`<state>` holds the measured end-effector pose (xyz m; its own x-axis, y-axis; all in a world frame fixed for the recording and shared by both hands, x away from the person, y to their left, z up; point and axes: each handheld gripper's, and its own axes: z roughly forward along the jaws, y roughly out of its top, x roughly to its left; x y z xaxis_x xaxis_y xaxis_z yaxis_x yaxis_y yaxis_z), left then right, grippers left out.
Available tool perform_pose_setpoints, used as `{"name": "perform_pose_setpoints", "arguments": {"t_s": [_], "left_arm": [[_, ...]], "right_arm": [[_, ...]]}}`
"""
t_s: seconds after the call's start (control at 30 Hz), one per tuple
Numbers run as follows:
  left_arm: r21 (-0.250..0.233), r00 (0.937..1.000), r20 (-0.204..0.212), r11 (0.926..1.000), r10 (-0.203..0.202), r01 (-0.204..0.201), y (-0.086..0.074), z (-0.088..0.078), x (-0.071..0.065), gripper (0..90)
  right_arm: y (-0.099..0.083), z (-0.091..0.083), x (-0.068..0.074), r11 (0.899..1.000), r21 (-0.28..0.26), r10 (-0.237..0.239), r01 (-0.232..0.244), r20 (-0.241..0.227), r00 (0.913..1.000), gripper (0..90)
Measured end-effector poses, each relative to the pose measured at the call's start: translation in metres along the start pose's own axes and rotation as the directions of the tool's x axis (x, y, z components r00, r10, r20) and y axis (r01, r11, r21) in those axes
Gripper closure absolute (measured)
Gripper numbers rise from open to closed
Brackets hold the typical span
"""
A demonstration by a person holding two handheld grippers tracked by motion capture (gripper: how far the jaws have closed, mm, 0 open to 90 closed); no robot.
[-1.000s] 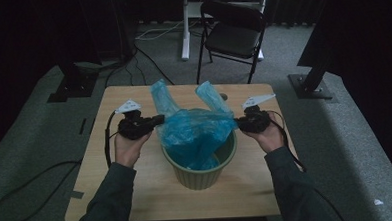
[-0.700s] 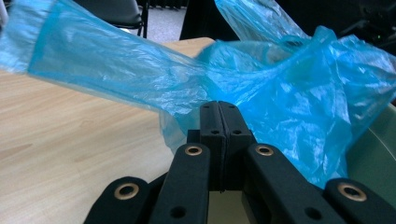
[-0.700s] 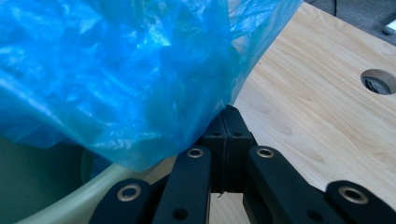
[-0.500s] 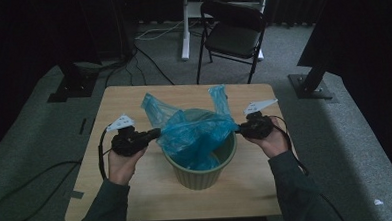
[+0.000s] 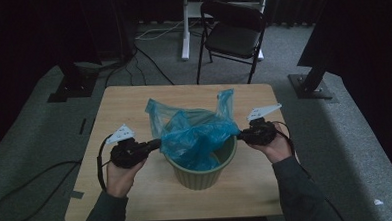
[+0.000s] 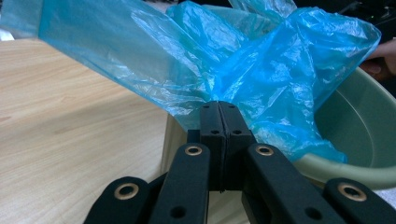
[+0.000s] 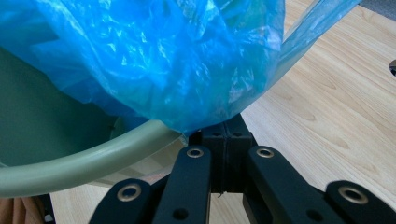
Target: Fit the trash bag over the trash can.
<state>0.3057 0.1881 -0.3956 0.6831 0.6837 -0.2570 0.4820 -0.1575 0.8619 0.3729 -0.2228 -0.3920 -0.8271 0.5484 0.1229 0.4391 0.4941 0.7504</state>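
Observation:
A green round bin [image 5: 201, 173] stands on the wooden table [image 5: 124, 106], with a blue plastic bag [image 5: 195, 133] bunched over its mouth. My left gripper [image 5: 155, 144] is at the bin's left side, shut on the bag's left edge. My right gripper [image 5: 240, 135] is at the bin's right side, shut on the bag's right edge. In the left gripper view the jaws pinch the blue bag [image 6: 196, 70] just above the bin rim [image 6: 345, 168]. The right gripper view has the blue bag [image 7: 154, 60] clamped at the jaw tips beside the bin rim [image 7: 93, 161].
A black folding chair [image 5: 233, 36] and a white stand post [image 5: 184, 26] are on the carpet beyond the table. Cables [image 5: 22, 198] trail on the floor at left. A dark stand base [image 5: 310, 83] sits at right.
Both grippers have come toward the table's near side and spread the bag; its top has sunk lower over the bin. The left hand moved more and a bit downward.

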Motion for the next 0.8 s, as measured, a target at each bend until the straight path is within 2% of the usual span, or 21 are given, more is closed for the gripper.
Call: {"name": "perform_pose_setpoints", "arguments": {"t_s": [0.43,0.57,0.67,0.8], "left_arm": [[0.031,0.999,0.044,0.9995,0.006,-0.007,-0.02,-0.006,-0.018,89.4],[0.06,0.9978,0.065,0.9981,0.011,-0.015,-0.024,0.001,-0.022,89.4],[0.054,0.9986,0.052,0.9985,0.003,-0.006,-0.022,0.004,-0.021,89.4],[0.051,0.9996,0.027,0.9987,-0.002,0.001,-0.017,0.006,-0.014,89.4]], "right_arm": [[-0.01,-0.011,0.009,1.0,0.006,-0.016,0.016,-0.012,0.9998,89.9],[-0.012,-0.012,0.011,1.0,0.002,-0.015,0.015,-0.014,0.9998,89.9],[-0.009,-0.009,0.011,1.0,0.006,-0.012,0.012,0.012,0.9999,90.0],[-0.006,-0.006,0.009,1.0,0.004,-0.005,0.005,0.016,0.9999,90.0]]}}
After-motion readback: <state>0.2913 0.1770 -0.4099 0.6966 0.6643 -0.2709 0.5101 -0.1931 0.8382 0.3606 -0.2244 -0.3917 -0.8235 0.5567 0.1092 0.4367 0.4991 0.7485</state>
